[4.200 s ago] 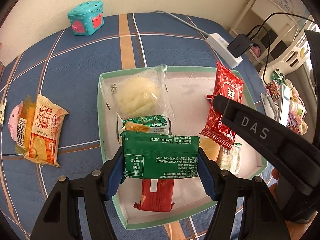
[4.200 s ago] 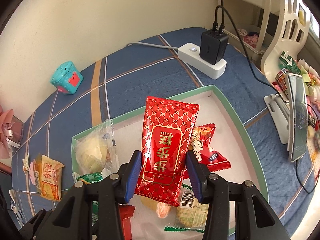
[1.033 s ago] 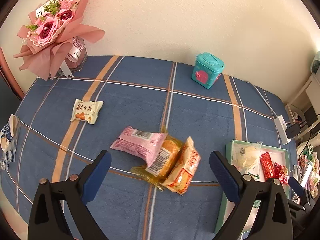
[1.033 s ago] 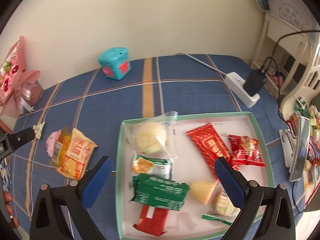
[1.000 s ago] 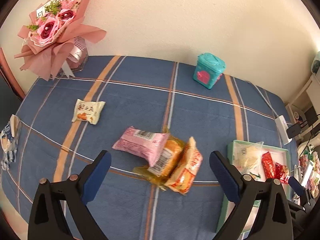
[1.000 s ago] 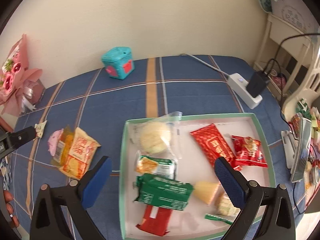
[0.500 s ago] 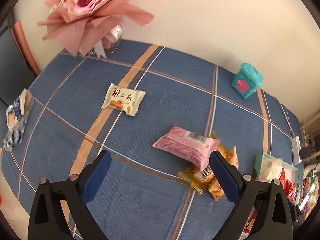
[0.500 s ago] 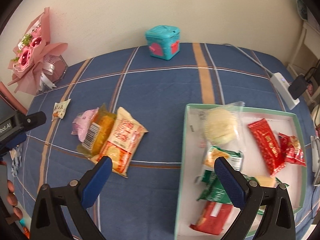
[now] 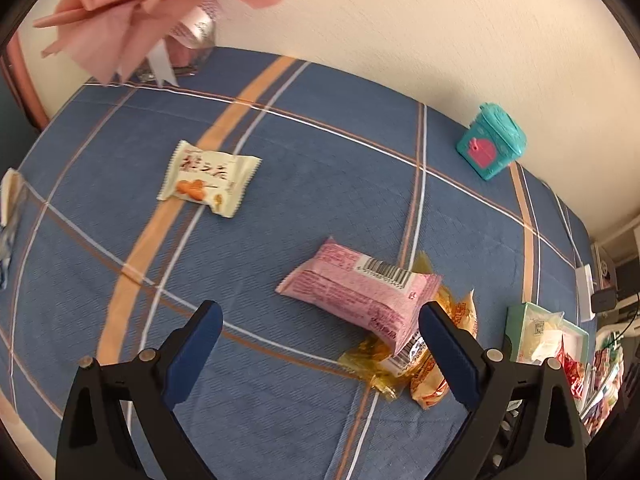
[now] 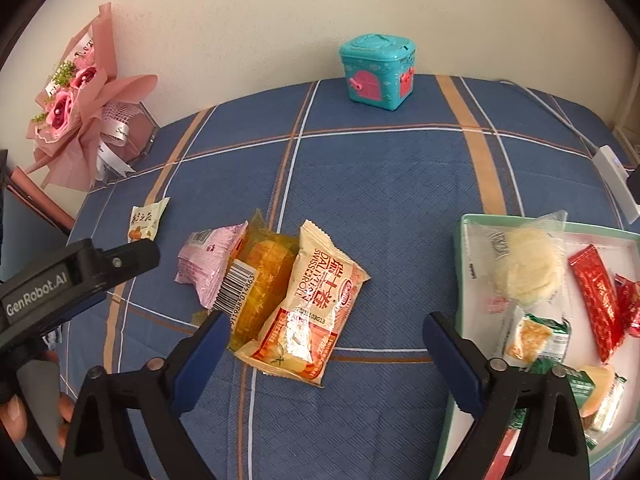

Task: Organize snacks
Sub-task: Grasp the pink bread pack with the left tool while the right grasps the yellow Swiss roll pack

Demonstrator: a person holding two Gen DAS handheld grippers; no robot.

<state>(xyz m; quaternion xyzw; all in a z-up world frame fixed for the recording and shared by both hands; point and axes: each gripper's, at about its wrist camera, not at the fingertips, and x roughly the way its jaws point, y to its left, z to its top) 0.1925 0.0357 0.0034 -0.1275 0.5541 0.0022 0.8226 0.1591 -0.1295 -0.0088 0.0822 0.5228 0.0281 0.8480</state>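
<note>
Both grippers have left the green tray (image 10: 460, 264), at three o'clock, empty. The right gripper (image 10: 324, 340), jaws wide but just narrowing, frames the Swiss roll packet (image 10: 316, 300); the left gripper (image 9: 320, 332), wide, probably targets the pink packet (image 9: 360, 292).

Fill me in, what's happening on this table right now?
A person with two handheld grippers is sorting snacks into a green-rimmed white tray, which already holds several packets. Both the left gripper and the right gripper are open and empty; the right's jaws have just been closing a little. They hang over a loose pile on the blue plaid tablecloth: a pink wrapped packet, a clear yellow pack and an orange Swiss roll packet.
</note>
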